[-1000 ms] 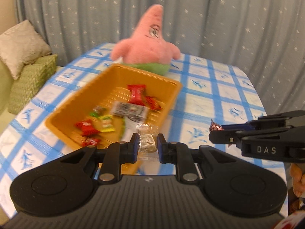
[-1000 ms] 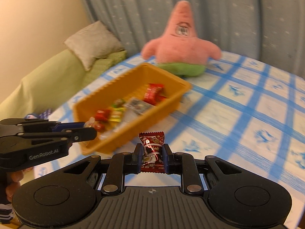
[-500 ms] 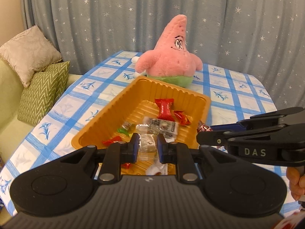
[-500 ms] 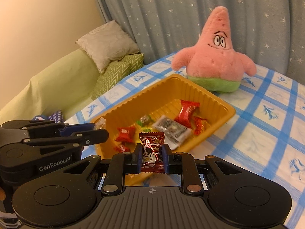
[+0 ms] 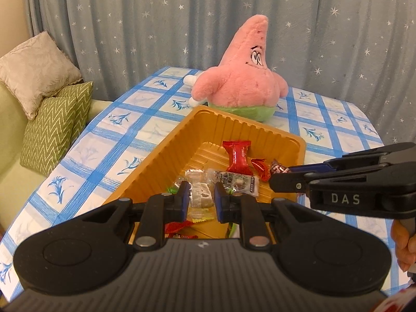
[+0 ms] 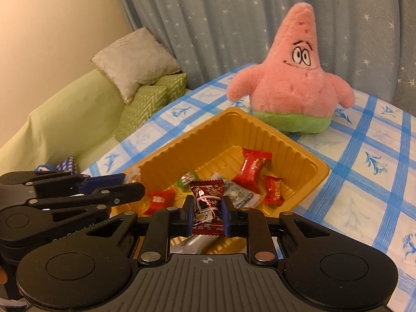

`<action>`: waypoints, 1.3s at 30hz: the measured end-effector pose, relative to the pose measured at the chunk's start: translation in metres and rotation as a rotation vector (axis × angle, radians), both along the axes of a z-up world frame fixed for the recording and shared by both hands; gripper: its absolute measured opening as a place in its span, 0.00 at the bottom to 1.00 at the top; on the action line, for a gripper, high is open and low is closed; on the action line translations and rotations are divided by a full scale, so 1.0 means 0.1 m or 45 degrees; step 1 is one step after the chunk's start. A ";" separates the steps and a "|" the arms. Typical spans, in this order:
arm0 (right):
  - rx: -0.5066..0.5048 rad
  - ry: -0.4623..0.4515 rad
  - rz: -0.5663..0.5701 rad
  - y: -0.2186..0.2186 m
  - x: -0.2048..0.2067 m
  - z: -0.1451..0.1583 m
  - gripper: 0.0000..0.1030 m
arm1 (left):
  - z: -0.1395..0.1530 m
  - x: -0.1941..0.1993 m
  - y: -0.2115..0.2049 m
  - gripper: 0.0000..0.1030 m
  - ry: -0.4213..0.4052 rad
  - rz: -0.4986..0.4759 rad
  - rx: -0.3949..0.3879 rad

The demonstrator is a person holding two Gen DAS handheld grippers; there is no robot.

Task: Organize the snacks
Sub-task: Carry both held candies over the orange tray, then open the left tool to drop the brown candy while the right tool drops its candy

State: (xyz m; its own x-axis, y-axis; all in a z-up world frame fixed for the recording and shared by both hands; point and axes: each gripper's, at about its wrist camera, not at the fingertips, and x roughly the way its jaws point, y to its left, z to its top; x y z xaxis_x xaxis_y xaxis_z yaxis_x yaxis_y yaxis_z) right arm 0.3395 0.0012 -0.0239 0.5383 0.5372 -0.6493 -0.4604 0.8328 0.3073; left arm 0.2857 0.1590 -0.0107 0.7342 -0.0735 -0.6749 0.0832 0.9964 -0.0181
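Note:
An orange plastic tray (image 5: 166,153) (image 6: 262,132) on the blue-checked table holds several wrapped snacks, among them a large red packet (image 5: 238,156) (image 6: 252,167). My left gripper (image 5: 199,199) is shut on a clear-wrapped snack (image 5: 200,195) above the tray's near end. My right gripper (image 6: 208,212) is shut on a dark red candy packet (image 6: 208,202), also over the near end. In the left wrist view the right gripper (image 5: 280,173) reaches in from the right with the red candy (image 5: 277,167) at its tips. The left gripper (image 6: 131,182) shows at the left of the right wrist view.
A pink star plush toy (image 5: 247,78) (image 6: 293,78) stands on the table just behind the tray. A green sofa (image 6: 59,119) with a beige cushion (image 5: 33,65) and green zigzag cushions (image 5: 54,127) lies to the left. Starry grey curtains hang behind.
Both grippers have moved forward and over the tray with their snacks still held. The tray and plush toy now look closer and more central in both views.

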 end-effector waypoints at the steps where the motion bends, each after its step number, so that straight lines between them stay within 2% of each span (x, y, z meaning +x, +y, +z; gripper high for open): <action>1: -0.003 0.003 -0.007 0.00 0.02 -0.01 0.21 | -0.01 0.02 0.00 0.18 0.003 -0.002 -0.001; 26: -0.027 0.050 -0.053 0.09 0.43 -0.19 0.21 | -0.33 0.67 0.09 0.18 0.069 -0.017 -0.023; 39: -0.017 0.060 -0.043 0.19 0.61 -0.26 0.21 | -0.37 0.72 0.26 0.19 0.130 0.034 -0.050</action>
